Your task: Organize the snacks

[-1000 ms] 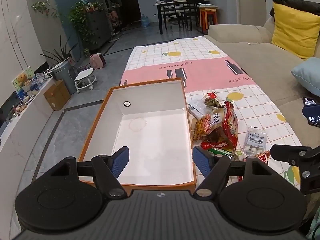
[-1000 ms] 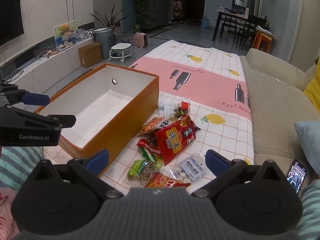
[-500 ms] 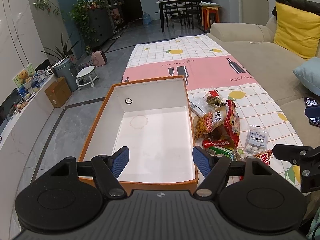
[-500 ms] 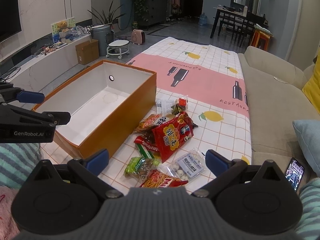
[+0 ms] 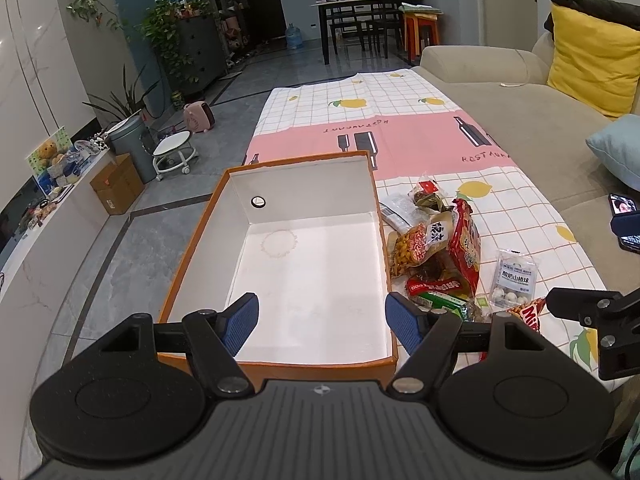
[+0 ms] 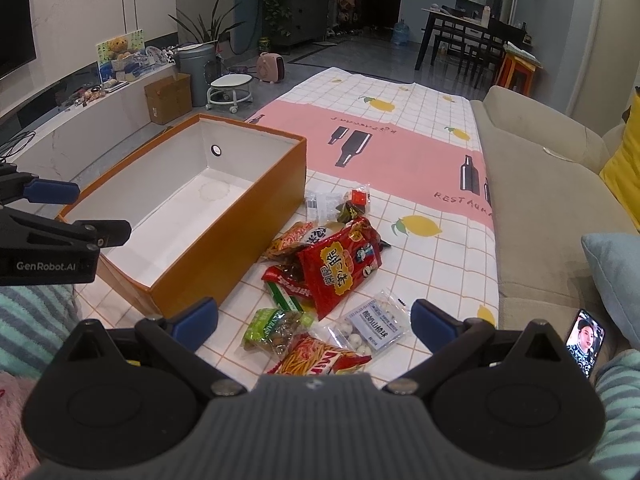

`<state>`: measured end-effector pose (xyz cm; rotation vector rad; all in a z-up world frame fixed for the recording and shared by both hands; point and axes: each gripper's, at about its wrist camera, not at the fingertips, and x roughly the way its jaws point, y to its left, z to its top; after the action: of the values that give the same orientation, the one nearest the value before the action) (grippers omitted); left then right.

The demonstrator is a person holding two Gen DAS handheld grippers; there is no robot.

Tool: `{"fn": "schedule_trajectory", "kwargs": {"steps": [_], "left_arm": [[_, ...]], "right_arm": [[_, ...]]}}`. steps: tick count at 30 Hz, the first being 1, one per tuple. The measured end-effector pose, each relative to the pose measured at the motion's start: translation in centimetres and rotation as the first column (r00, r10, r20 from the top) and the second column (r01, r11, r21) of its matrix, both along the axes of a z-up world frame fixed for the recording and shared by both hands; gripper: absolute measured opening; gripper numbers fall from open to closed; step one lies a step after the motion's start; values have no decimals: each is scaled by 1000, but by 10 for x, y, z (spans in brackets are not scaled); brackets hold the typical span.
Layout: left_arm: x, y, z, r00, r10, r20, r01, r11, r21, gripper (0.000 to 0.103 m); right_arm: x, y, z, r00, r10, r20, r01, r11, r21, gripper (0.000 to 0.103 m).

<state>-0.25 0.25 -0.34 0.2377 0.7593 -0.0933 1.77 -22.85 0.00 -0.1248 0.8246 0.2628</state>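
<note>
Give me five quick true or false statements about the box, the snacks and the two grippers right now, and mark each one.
1. The orange box already holds several snack packets. False: its white inside is bare.
2. The snacks lie on the cloth beside the box. True: the big red packet and the clear packet of white balls are outside it.
3. The right gripper is clamped on the red packet. False: its jaws are wide open and hold nothing.
4. The left gripper is open, over the box's near end. True.
5. A phone with a lit screen lies on the sofa. True.
</note>
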Motion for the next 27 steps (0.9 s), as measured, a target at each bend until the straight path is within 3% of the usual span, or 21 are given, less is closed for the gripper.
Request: {"fn": "schedule_trajectory", "kwargs": {"steps": [27], "left_arm": [[0,-1,0,1000,-8,-20,8,1000,-12,85]], "right_arm": [[2,3,-3,1000,6,-8,-6,1000,-6,99]]}}
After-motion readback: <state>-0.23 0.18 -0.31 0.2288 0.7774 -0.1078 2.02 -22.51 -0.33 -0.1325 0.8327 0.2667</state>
